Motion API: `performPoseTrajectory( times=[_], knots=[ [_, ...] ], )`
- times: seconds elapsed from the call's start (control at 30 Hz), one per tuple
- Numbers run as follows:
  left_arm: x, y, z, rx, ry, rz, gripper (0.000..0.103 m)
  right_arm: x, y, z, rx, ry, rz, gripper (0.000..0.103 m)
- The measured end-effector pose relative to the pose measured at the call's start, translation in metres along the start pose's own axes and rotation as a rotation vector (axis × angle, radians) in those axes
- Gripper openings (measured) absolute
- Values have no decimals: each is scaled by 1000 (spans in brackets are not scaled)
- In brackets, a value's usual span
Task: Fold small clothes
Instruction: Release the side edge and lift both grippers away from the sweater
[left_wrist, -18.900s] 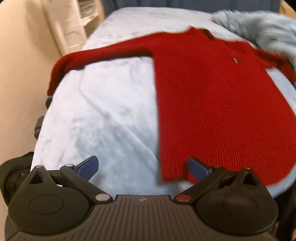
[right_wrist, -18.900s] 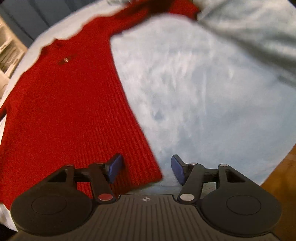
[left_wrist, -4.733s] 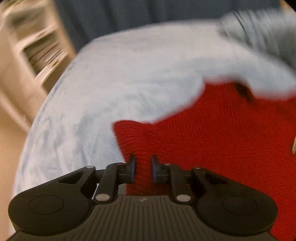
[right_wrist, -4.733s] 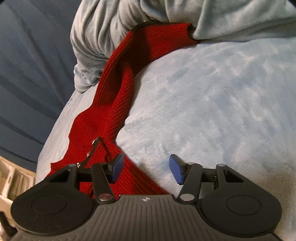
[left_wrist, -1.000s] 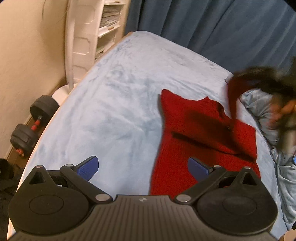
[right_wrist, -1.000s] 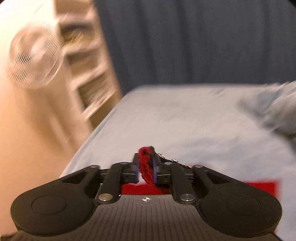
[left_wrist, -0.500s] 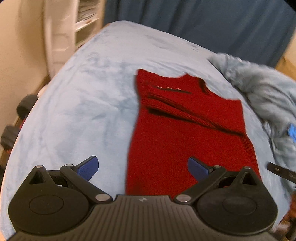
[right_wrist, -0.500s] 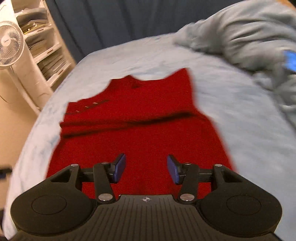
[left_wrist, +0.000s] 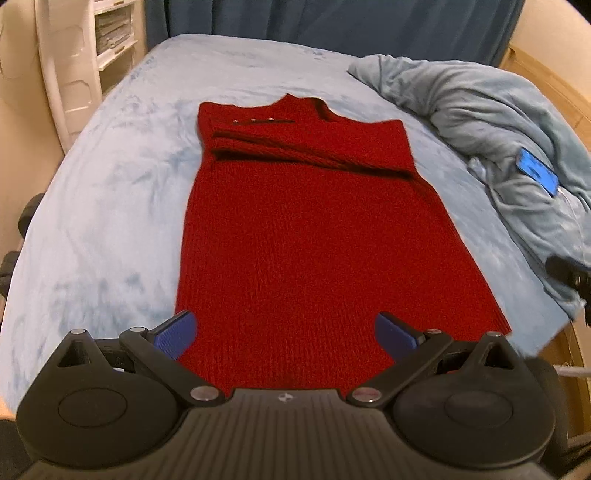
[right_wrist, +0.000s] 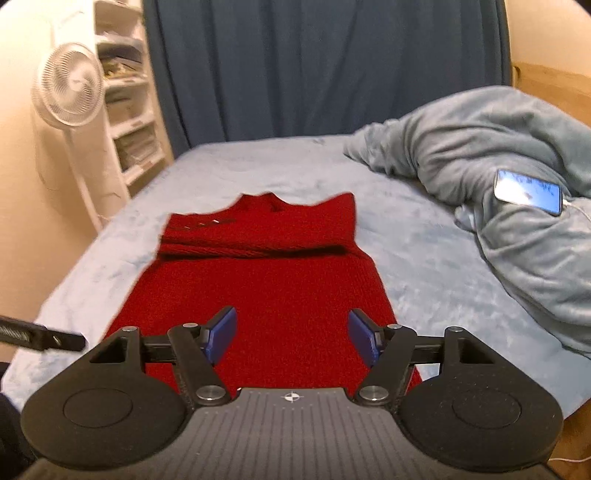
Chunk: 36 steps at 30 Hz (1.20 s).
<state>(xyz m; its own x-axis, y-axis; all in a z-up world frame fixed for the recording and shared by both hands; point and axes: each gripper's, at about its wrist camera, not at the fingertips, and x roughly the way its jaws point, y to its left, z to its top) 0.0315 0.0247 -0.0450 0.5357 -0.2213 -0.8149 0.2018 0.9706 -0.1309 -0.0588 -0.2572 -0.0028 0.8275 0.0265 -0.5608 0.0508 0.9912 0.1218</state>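
Observation:
A red knit sweater (left_wrist: 317, 236) lies flat on the light blue bed (left_wrist: 110, 206), neck at the far end. Both sleeves are folded across its chest in a band (left_wrist: 306, 151). My left gripper (left_wrist: 286, 330) hovers over the near hem, open wide, with nothing between its blue pads. In the right wrist view the same sweater (right_wrist: 258, 288) stretches away from my right gripper (right_wrist: 291, 336). Its jaws are opening and stand apart above the lower body of the sweater, holding nothing. A dark bit of the other gripper shows at each view's side edge.
A rumpled grey-blue blanket (left_wrist: 498, 118) is heaped on the bed's right side with a lit phone (right_wrist: 528, 192) on it. A white fan (right_wrist: 68, 88) and white shelves (left_wrist: 110, 40) stand left of the bed. Dark blue curtains (right_wrist: 314, 74) hang behind.
The right gripper was shut on a red sleeve; it has let go, pulled back toward the hem and widened. The sleeve now lies across the chest. The left gripper swung over the sweater's middle.

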Motion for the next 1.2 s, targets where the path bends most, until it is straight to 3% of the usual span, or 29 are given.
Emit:
performPoseTrajectory(
  times=[0.3, 0.6, 1.2],
  knots=[
    [-51, 4, -27, -52, -72, 26, 103, -57, 20, -15, -49, -62, 38, 72],
    [-72, 4, -24, -41, -127, 47, 103, -68, 18, -18, -24, -66, 51, 72],
    [-26, 11, -3, -40, -53, 76, 103, -30, 3, -17, 23, 11, 45, 73]
  ],
)
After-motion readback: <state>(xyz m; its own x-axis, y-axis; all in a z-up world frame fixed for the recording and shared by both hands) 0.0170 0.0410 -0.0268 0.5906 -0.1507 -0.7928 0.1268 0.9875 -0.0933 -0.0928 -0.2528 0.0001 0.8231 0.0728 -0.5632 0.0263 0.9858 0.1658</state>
